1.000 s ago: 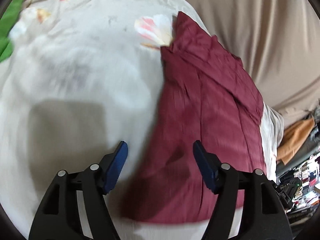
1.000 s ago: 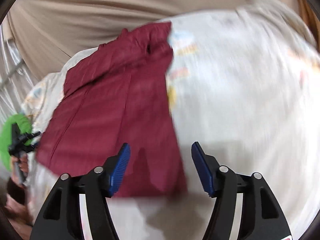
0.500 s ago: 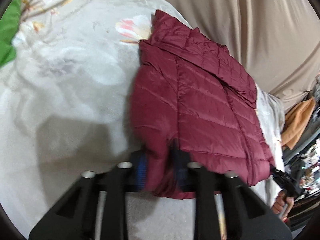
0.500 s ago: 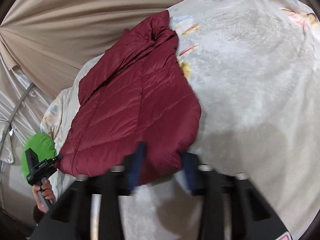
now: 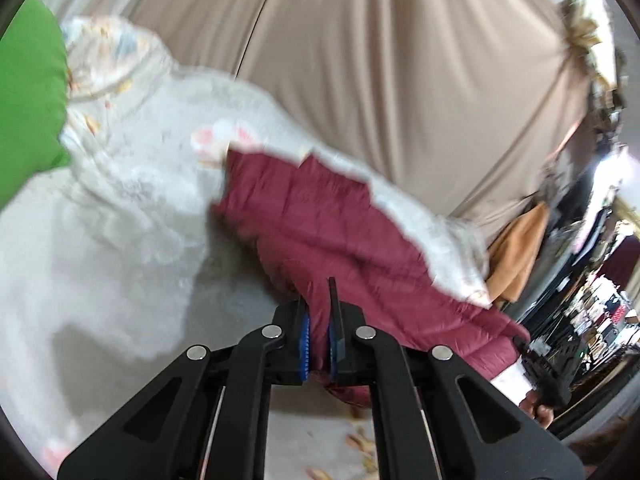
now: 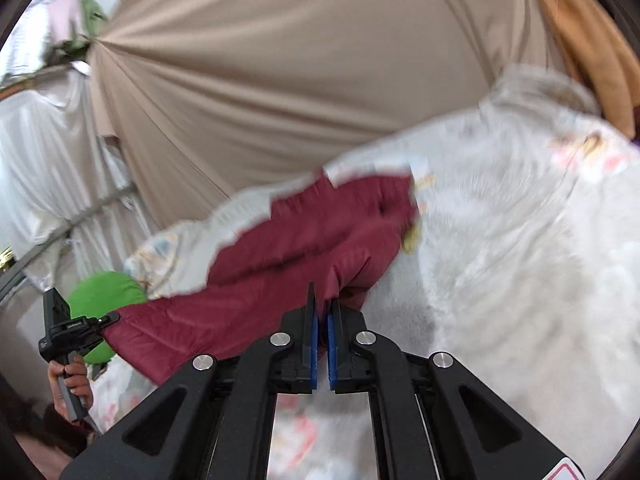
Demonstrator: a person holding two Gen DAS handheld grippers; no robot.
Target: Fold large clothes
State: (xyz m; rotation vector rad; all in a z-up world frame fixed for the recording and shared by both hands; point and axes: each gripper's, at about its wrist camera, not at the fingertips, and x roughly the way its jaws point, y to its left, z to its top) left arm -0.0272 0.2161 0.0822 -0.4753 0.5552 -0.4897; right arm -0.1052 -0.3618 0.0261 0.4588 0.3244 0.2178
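Beige curtain [image 5: 380, 80] behind pale floral bedspread [image 5: 120, 220], both grippers [image 5: 319, 312] [image 6: 322, 312] clamped on maroon jacket [image 5: 340, 232].

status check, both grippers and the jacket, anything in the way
Left hand-held gripper and right hand-held gripper shut on maroon jacket hem. Near edge lifted off pale blanket. Nothing in the way.

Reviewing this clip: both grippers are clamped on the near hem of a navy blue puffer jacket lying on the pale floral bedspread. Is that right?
Not quite: the puffer jacket is maroon, not navy blue; only the gripper pads are blue. Both wrist views show it. The rest holds: the left gripper and right gripper are each clamped on its near hem, over the pale floral bedspread.
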